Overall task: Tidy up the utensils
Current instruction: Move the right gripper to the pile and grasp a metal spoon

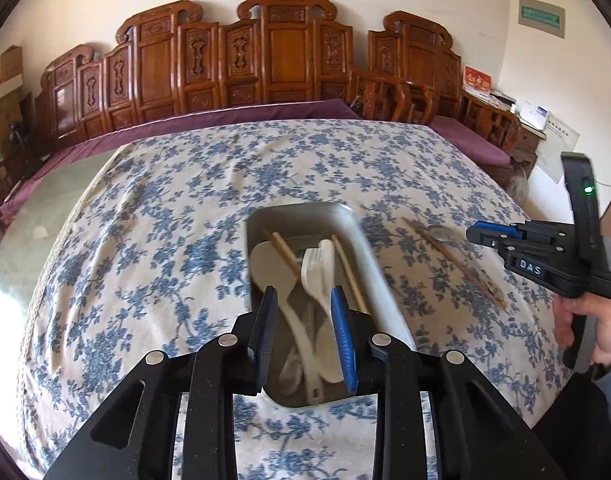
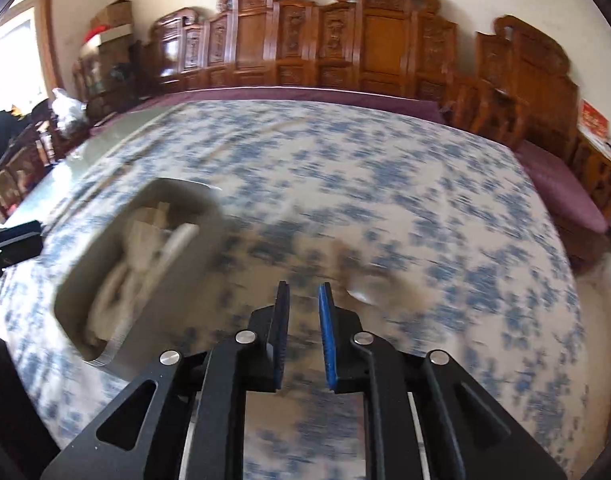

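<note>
while the left tongs [image 1: 305, 300] hang narrowly parted over the metal tray [image 1: 369, 256], nothing is pinched between them. white plastic utensils [image 1: 317, 272] and chopsticks [image 1: 283, 254] lie in that tray on the floral-clothed surface [image 1: 153, 240]. right tongs [image 2: 304, 296], narrowly parted and empty, hover beside the tray; a pair of chopsticks [image 1: 457, 266] and a spoon [image 1: 443, 234] lie on the cloth.

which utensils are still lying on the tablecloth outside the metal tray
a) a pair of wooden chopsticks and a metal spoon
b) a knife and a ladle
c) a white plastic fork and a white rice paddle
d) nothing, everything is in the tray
a: in the left wrist view, wooden chopsticks and a metal spoon lie on the floral tablecloth to the right of the metal tray, near the right gripper.
</note>
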### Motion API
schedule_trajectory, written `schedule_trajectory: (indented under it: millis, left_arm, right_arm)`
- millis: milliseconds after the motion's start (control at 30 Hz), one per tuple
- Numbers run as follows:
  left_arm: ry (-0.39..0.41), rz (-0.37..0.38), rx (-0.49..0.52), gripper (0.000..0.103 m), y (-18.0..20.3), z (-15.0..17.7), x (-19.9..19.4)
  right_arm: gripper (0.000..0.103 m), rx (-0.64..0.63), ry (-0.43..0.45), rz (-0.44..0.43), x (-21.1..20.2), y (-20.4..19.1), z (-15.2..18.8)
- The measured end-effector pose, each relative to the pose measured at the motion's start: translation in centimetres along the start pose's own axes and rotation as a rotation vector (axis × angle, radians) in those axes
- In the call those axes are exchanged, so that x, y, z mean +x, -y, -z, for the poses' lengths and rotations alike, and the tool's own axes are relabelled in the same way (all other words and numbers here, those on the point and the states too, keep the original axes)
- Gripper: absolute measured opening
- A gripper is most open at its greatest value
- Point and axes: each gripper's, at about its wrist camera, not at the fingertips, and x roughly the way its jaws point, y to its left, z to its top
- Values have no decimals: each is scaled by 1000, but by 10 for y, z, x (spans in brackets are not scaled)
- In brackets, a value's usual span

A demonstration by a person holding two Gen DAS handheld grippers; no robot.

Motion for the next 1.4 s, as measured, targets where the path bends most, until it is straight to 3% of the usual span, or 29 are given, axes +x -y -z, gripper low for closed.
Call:
schedule_trajectory:
  millis: [167,267,500,867,1333,1400]
  left_arm:
    - [-6,16,20,26,17,-3,3]
    - [-12,30,31,26,27,-4,7]
    - [-32,58,74,26,55,-9,21]
    - [-42,66,105,26,81,-24,41]
    - [-75,54,128,26,102,-25,61]
    - [-83,55,128,26,106,-26,66]
  right_arm:
    - [18,59,-28,52,12,40,15]
    - [37,86,-40,52,21,55,20]
    - [38,108,-90,18,49,69,23]
    - [14,43,-121,-26,61,61,26]
    - [14,24,-141,-49,64,55,26]
    - [7,18,-143,-44,64,55,27]
